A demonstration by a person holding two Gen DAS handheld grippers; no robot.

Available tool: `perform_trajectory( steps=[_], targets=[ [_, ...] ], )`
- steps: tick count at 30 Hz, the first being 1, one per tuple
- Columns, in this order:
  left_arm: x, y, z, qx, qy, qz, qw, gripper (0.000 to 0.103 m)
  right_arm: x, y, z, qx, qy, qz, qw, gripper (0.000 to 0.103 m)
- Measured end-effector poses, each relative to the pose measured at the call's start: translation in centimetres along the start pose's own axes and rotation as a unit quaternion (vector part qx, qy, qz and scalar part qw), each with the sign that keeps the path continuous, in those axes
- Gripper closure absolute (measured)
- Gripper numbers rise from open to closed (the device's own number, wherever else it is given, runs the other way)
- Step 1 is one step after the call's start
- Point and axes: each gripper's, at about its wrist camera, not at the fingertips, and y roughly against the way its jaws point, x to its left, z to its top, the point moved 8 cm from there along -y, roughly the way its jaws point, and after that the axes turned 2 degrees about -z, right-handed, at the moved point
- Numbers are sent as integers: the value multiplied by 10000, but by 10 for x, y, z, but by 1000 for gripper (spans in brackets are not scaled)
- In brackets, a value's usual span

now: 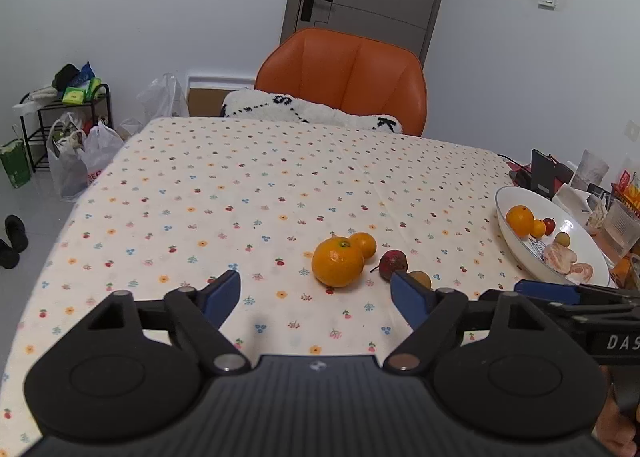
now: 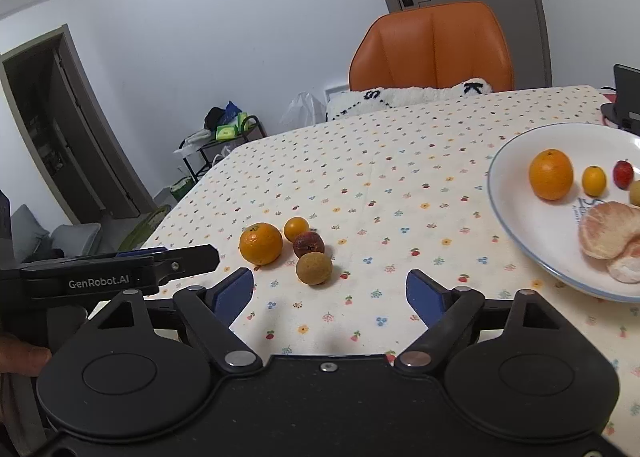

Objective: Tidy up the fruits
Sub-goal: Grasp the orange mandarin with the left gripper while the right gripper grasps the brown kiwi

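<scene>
On the flowered tablecloth lie a large orange (image 1: 337,262) (image 2: 260,243), a small orange fruit (image 1: 363,244) (image 2: 296,228), a dark red fruit (image 1: 393,264) (image 2: 308,244) and a brownish round fruit (image 1: 421,279) (image 2: 314,268). A white bowl (image 1: 516,243) (image 2: 516,209) to the right holds an orange (image 2: 551,174), small fruits and peeled citrus segments (image 2: 604,231). My left gripper (image 1: 316,299) is open just short of the loose fruits, empty. My right gripper (image 2: 330,293) is open and empty, the brownish fruit just ahead of it on the left.
An orange chair (image 1: 344,77) with a white cushion stands at the table's far side. Boxes, a dark stand and a clear container (image 1: 620,217) crowd the right edge behind the bowl. A rack and bags (image 1: 72,145) sit on the floor at left.
</scene>
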Motion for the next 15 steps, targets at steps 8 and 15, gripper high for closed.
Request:
perform_trajectory(
  steps=[8, 15],
  targets=[
    [-6, -19, 0, 113, -25, -144, 9998, 34, 4, -16, 1, 145, 171, -93, 9997, 31],
    [-8, -36, 2, 195, -40, -225, 9995, 43, 8, -30, 4, 251, 254, -29, 9994, 37]
  ],
)
